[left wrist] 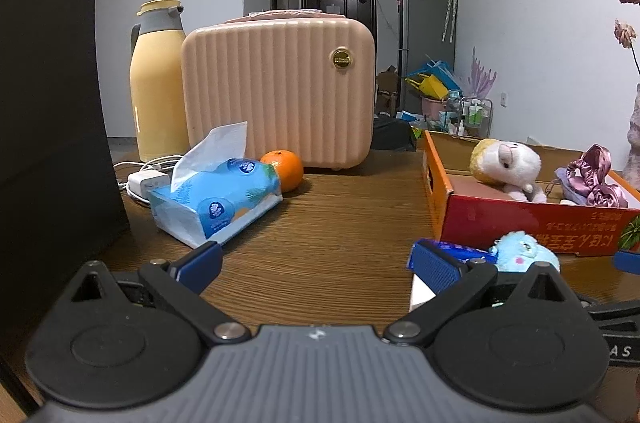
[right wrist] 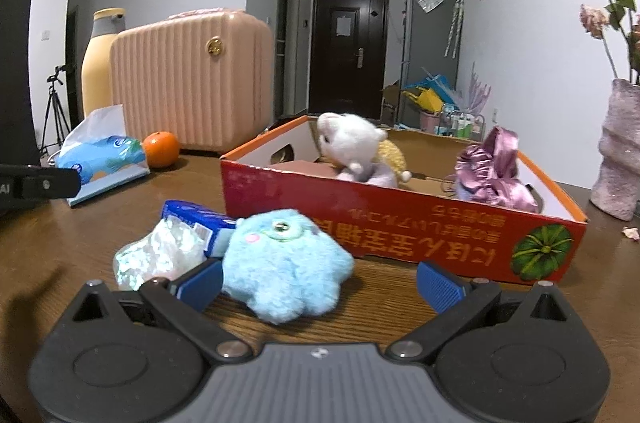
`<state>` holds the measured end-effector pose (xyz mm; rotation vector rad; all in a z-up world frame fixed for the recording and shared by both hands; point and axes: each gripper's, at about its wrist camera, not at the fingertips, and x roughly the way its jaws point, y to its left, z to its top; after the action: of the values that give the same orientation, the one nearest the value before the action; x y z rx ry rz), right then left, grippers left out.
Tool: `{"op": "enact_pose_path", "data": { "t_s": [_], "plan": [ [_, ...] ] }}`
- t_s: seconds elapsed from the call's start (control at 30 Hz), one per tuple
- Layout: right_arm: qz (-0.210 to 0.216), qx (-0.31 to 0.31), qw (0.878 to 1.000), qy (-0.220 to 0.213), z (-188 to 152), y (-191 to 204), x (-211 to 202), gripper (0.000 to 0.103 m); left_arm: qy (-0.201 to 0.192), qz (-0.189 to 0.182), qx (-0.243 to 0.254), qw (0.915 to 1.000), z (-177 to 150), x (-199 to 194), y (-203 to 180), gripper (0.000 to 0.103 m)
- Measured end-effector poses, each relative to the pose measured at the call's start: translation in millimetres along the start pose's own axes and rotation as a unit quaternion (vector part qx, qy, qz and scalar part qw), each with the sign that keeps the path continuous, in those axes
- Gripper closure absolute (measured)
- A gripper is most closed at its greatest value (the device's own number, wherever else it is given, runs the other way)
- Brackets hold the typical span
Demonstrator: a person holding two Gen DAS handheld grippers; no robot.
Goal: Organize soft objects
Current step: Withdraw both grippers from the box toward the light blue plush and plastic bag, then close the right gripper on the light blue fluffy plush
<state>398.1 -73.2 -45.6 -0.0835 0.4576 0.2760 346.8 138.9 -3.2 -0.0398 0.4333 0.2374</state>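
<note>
**Inspector A:** What lettering is showing?

**Inspector B:** The red cardboard box is carrying yellow printed characters on its near wall, upside down and not legible to me. A green pumpkin picture is sitting at 3 o'clock of them.

**Inspector A:** Anything else?

**Inspector B:** White letters "AS" are showing on a black gripper body at the right edge of the left wrist view. The tissue pack is bearing round blue logos, unreadable.

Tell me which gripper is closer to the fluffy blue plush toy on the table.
Right. The right gripper is open with the blue plush toy just ahead, beside its left finger. The left gripper, also open, sits off to the toy's left, over bare table.
</note>
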Motion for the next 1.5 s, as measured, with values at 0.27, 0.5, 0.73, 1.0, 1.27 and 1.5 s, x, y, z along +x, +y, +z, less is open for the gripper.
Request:
{"op": "enact_pose_path", "data": {
  "t_s": [0.27,0.5,0.73,1.0,1.27,1.5],
  "plan": [
    [0.013,0.007,1.0,0.025,6.7,5.5,24.2,0.0,0.004,-0.003,0.005,1.0,-0.1,4.7,10.1,0.0],
    [0.021,0.011,0.999,0.045,11.9,10.5,43.9,0.0,0.007,-0.004,0.007,0.9999,0.2,8.9,18.9,0.0],
    [0.041,0.009,0.997,0.062,15.1,16.1,57.6,0.004,0.016,-0.005,0.002,0.9999,0.1,14.3,26.4,0.0],
    [0.054,0.015,0.996,0.069,14.2,14.6,59.3,0.033,0.02,-0.005,0.004,0.9998,-0.9,16.9,25.7,0.0],
    [0.049,0.008,0.998,0.049,13.5,14.3,49.8,0.045,0.024,-0.006,0.001,0.9997,-1.2,18.2,26.6,0.0],
    [0.05,-0.002,0.998,0.023,13.7,14.5,36.6,0.069,0.024,-0.005,-0.001,0.9997,-1.4,18.0,27.0,0.0]
  ]
}}
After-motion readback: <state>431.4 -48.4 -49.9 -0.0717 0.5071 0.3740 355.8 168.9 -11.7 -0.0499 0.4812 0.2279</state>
